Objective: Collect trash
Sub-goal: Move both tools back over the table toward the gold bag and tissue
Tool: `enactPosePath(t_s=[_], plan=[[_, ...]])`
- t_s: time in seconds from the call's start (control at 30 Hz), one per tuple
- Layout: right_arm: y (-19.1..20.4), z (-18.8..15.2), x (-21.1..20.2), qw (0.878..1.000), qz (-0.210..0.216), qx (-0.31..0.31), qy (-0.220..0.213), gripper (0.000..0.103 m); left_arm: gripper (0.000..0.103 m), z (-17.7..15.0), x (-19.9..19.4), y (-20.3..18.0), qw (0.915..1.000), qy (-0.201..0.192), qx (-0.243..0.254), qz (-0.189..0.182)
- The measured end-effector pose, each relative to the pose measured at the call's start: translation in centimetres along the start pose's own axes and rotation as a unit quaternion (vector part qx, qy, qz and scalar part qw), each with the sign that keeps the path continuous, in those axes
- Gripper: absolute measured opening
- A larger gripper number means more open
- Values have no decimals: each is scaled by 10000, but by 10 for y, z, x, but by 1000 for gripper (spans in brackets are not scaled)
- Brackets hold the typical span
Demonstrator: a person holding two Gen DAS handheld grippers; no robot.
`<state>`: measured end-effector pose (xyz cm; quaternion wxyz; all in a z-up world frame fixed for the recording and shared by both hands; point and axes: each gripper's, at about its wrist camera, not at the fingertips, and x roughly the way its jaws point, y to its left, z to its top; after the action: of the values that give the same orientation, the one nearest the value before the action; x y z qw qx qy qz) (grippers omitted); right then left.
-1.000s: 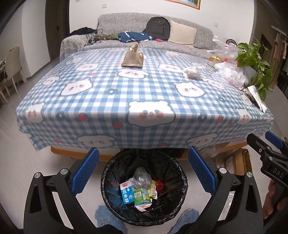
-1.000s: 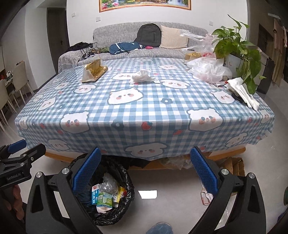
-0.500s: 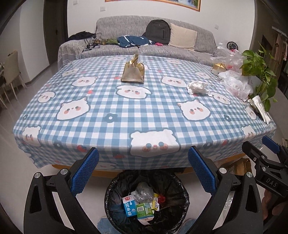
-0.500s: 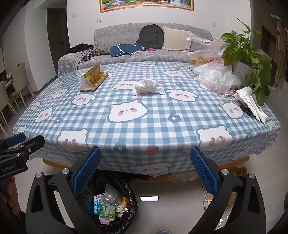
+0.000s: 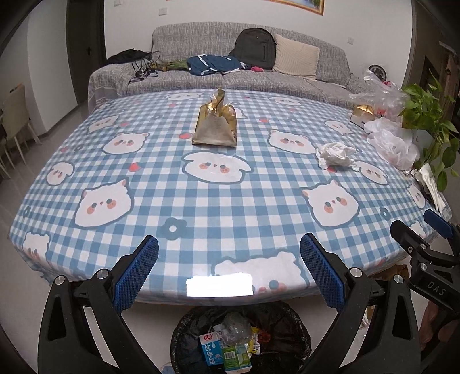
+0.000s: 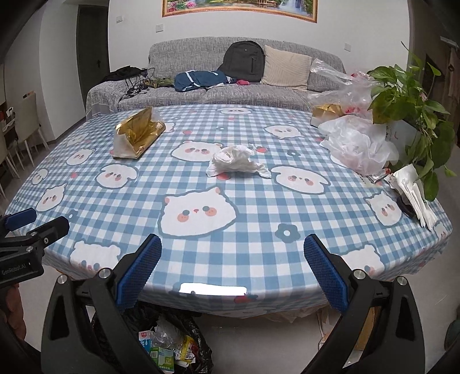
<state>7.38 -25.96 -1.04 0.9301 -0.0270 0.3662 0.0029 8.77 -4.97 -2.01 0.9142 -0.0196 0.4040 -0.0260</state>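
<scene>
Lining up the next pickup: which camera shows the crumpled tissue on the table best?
The right wrist view: the crumpled tissue lies near the centre ahead of the open right gripper. The left wrist view shows it smaller, far right, beyond the open left gripper.

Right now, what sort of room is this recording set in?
Most likely a home living room: a grey sofa strewn with a backpack and clothes, a framed painting above it, and a table under a bear-print checked tablecloth.
</scene>
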Motion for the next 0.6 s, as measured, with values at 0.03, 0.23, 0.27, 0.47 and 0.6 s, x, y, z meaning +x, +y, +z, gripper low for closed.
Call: enactPosePath(t_s=[0.03, 0.23, 0.27, 0.47, 0.6], plan=[[0, 3, 4, 10000, -7, -6, 7, 95, 97, 5, 4, 1, 10000, -9, 6, 9], [2, 24, 30, 10000, -32, -26, 59, 95, 97, 31, 28, 8, 10000, 4, 12, 9], [2, 28, 34, 9999, -56, -55, 63, 95, 97, 35, 32, 8, 10000, 2, 30, 17], [-3, 56, 64, 9998, -119, 14, 127, 95, 97, 69, 68, 16, 10000, 53, -73, -8], [-4, 73, 86, 9998, -105, 45, 168, 95, 97, 94, 91, 19, 9999, 99, -102, 19]])
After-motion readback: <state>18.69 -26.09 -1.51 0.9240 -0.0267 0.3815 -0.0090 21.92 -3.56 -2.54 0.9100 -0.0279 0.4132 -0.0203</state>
